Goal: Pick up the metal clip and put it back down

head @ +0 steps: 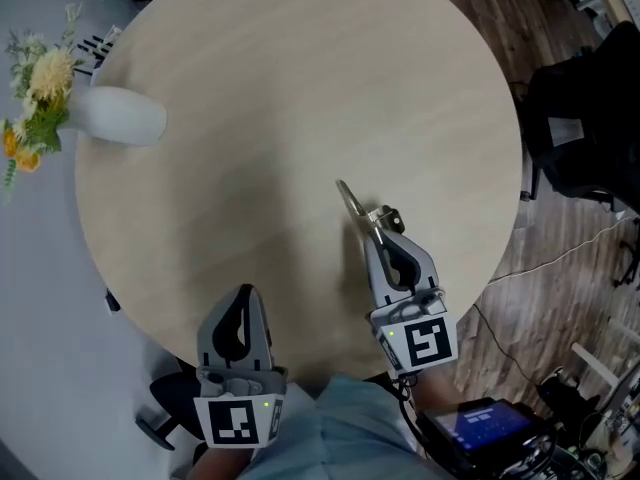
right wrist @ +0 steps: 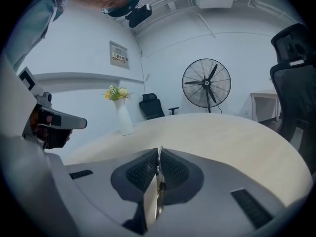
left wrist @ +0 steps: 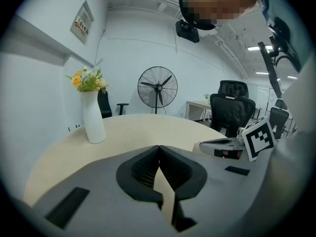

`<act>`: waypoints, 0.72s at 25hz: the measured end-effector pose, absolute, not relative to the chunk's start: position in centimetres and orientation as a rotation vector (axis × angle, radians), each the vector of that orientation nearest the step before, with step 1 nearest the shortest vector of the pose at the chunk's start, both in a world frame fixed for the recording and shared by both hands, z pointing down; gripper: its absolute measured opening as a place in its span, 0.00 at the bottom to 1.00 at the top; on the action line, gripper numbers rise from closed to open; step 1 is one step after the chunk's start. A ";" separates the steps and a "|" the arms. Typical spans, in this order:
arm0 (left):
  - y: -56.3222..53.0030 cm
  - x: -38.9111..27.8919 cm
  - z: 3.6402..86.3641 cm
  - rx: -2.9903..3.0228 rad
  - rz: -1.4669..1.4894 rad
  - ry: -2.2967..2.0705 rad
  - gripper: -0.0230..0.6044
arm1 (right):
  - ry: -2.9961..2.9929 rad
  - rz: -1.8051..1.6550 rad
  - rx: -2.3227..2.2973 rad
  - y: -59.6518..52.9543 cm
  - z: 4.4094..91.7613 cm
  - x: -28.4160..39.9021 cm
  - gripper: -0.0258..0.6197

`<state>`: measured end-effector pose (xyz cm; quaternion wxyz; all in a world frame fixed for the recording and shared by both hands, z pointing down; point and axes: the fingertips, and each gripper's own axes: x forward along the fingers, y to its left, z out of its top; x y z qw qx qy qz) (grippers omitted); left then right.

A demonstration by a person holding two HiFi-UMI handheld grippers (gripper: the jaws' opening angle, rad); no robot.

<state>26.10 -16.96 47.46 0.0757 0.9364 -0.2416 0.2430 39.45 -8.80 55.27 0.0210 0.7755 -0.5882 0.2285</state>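
The metal clip (head: 351, 204) is a thin silver piece that sticks out forward from my right gripper (head: 373, 225), which is shut on it over the near right part of the round wooden table (head: 300, 78). In the right gripper view the clip (right wrist: 158, 168) shows as a narrow metal edge pinched between the black ribbed pads (right wrist: 174, 171). My left gripper (head: 245, 292) hangs at the table's near edge, shut and empty. In its own view the left gripper (left wrist: 159, 148) has its tips touching and nothing between them.
A white vase (head: 122, 116) with yellow flowers (head: 40, 88) stands at the table's far left edge. Black office chairs (left wrist: 232, 110) and a standing fan (left wrist: 157, 87) lie beyond the table. Cables and a device (head: 485, 425) sit on the floor at the right.
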 end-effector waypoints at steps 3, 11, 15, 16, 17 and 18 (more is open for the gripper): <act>-16.7 26.0 48.3 2.797 0.747 -0.721 0.07 | -1.805 0.722 2.412 -8.3 56.3 39.7 0.12; -16.5 25.8 48.5 2.796 0.748 -0.713 0.07 | -1.696 0.744 2.454 -7.5 57.6 41.1 0.13; -16.2 25.6 47.9 2.804 0.739 -0.724 0.07 | -1.635 0.746 2.458 -6.7 57.8 42.0 0.22; -16.2 25.5 47.7 2.806 0.735 -0.727 0.07 | -1.624 0.739 2.461 -6.5 57.7 42.3 0.23; -16.1 25.4 47.5 2.809 0.730 -0.729 0.07 | -1.617 0.728 2.466 -6.4 57.4 42.5 0.23; -16.1 25.4 47.3 2.812 0.726 -0.732 0.07 | -1.612 0.717 2.472 -6.3 57.1 42.7 0.23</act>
